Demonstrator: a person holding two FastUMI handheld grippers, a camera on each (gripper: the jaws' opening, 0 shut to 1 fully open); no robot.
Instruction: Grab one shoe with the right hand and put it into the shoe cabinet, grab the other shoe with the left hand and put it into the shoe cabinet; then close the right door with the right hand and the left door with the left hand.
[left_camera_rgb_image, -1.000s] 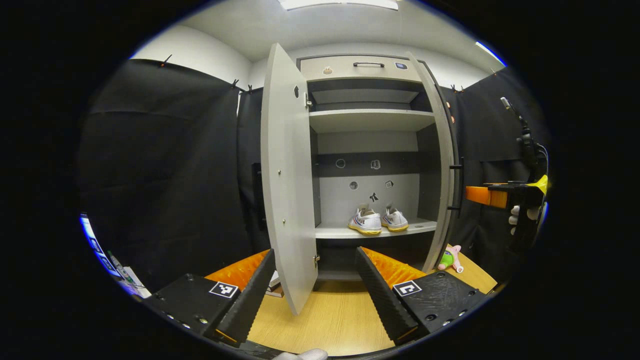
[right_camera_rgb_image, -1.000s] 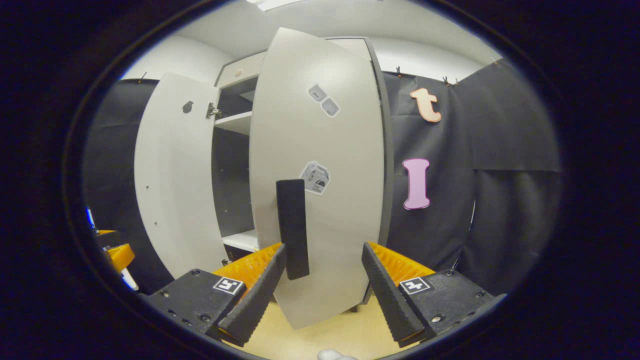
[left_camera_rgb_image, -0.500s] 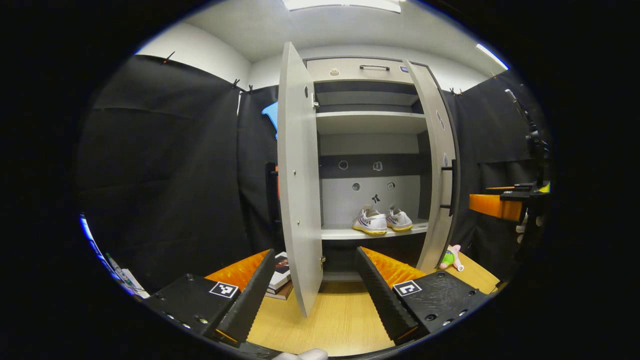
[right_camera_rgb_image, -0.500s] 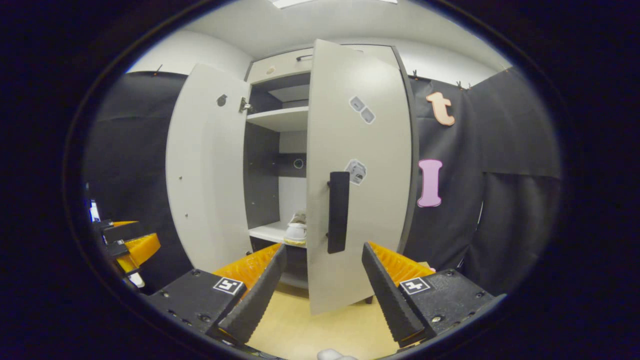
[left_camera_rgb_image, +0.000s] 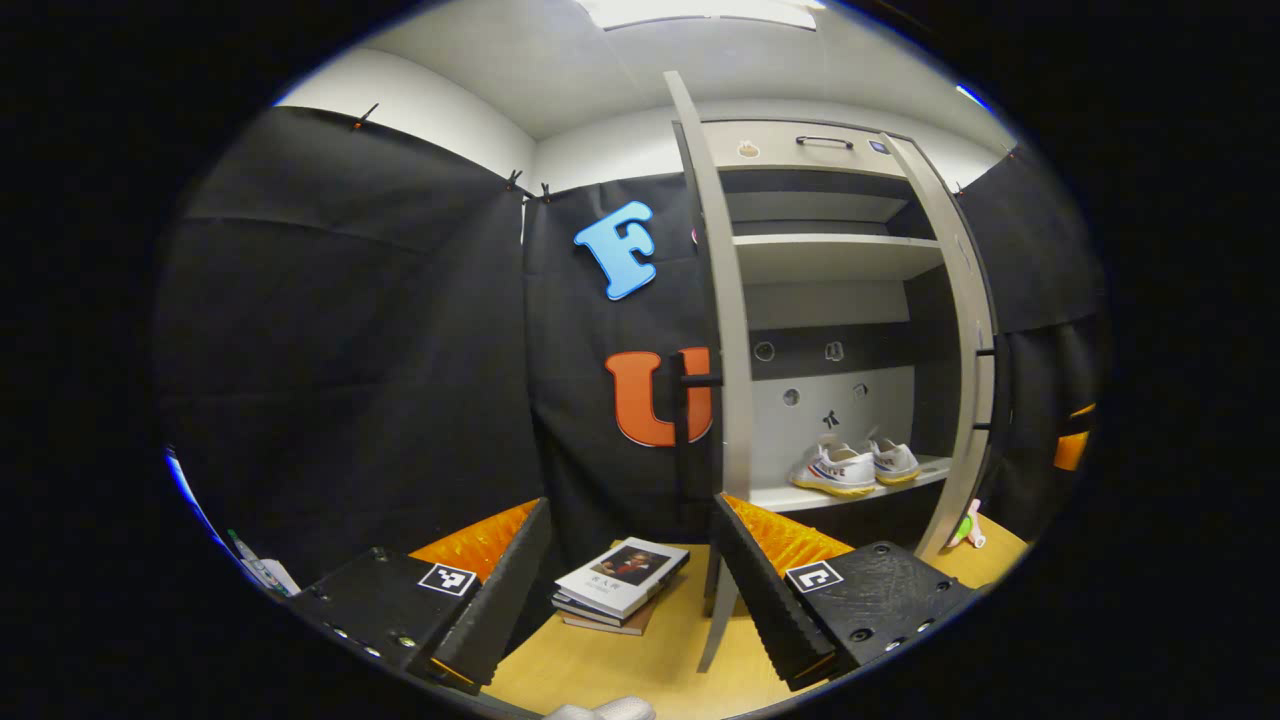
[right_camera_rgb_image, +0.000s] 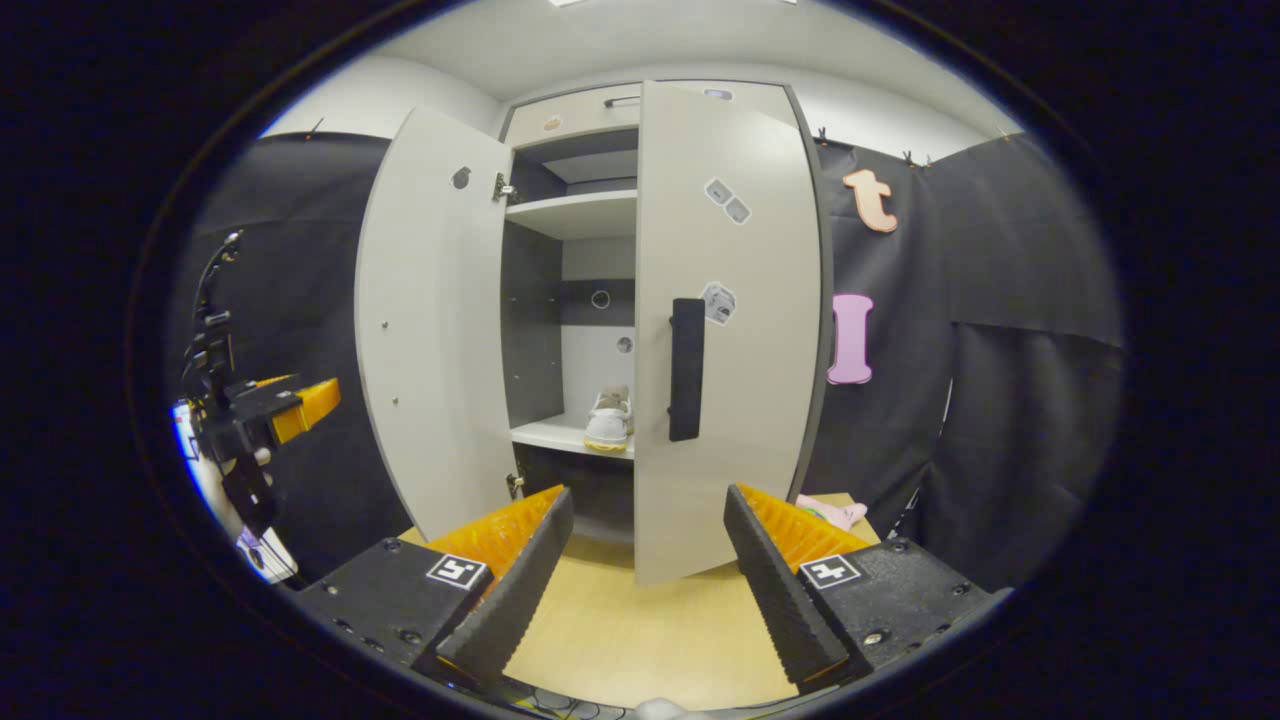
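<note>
**Shoes sitting in the cabinet, both doors ajar**

The shoe cabinet (left_camera_rgb_image: 830, 260) is holding two white shoes (left_camera_rgb_image: 855, 465) side by side on its lower shelf (one is peeking past the door in the right gripper view (right_camera_rgb_image: 608, 425)). The left door (left_camera_rgb_image: 722, 330) is standing edge-on, swung out; the right door (right_camera_rgb_image: 725, 320) is hanging partly open. The left gripper (left_camera_rgb_image: 630, 590) is gaping wide, gripping nothing. The right gripper (right_camera_rgb_image: 645, 590) is likewise spread wide and empty. A stack of books (left_camera_rgb_image: 620, 585) is lying on the wooden floor (right_camera_rgb_image: 640, 640) near the left door.
</note>
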